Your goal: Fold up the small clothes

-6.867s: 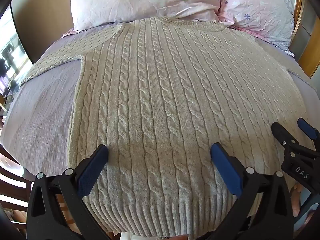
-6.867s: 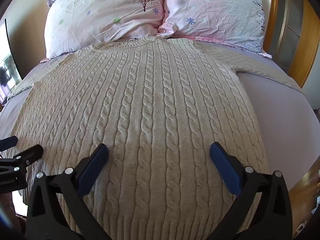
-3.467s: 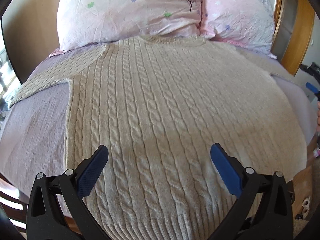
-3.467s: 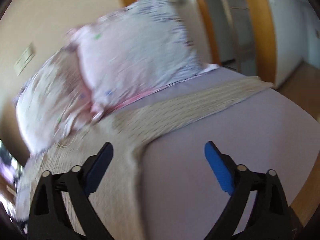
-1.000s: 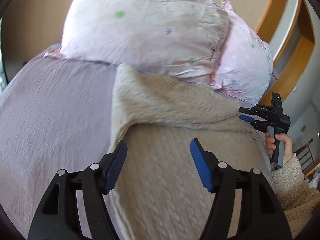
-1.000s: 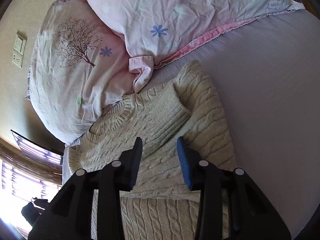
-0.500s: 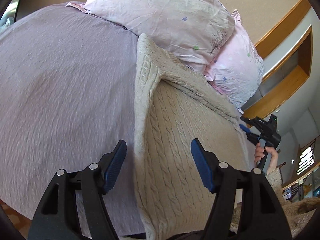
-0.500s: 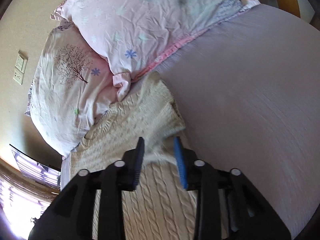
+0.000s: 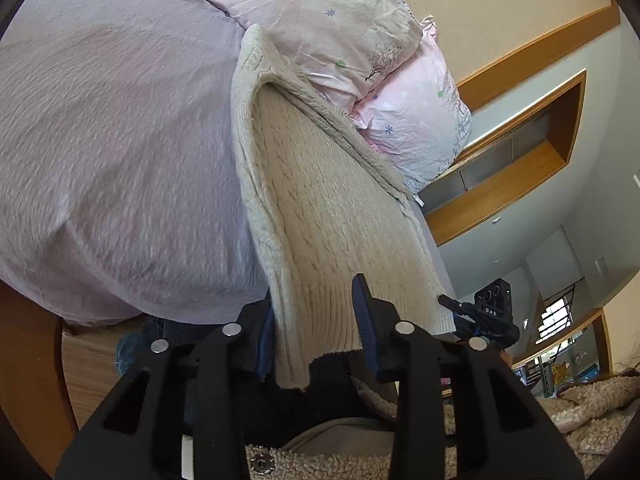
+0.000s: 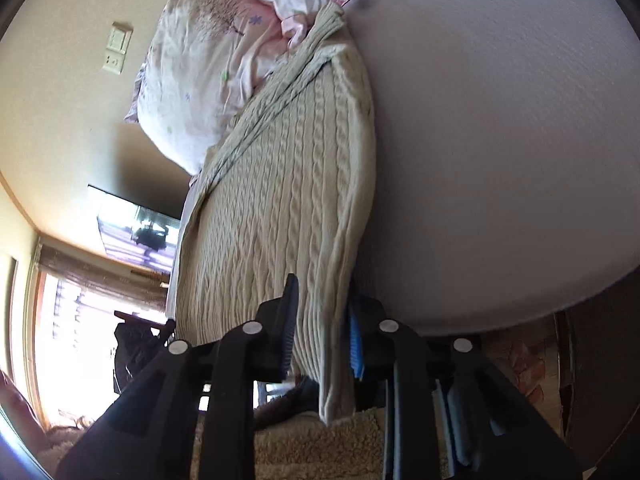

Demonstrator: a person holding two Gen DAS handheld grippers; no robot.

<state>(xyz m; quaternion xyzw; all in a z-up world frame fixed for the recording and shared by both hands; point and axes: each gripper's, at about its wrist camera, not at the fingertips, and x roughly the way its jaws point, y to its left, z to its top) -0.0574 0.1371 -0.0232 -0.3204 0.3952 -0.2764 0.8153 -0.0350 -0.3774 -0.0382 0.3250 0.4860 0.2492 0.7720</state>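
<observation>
A beige cable-knit sweater (image 9: 320, 200) lies on the bed with both sleeves folded in across the chest. My left gripper (image 9: 316, 332) is at the sweater's bottom hem on its left corner, blue pads on either side of the ribbed edge, closed on it. My right gripper (image 10: 322, 332) is at the hem's right corner, pads likewise closed on the ribbed edge of the sweater (image 10: 288, 184). The right gripper also shows in the left wrist view (image 9: 480, 314) at the far hem corner.
The lilac bedsheet (image 9: 112, 140) spreads to both sides of the sweater. Two pink floral pillows (image 9: 340, 28) lie at the head of the bed. The wooden bed frame (image 9: 24, 360) runs along the foot. A wall switch (image 10: 118, 48) and window are at left.
Both grippers moved from the folded sleeves near the shoulders down to the bottom hem and closed on its two corners. The cameras rolled sideways.
</observation>
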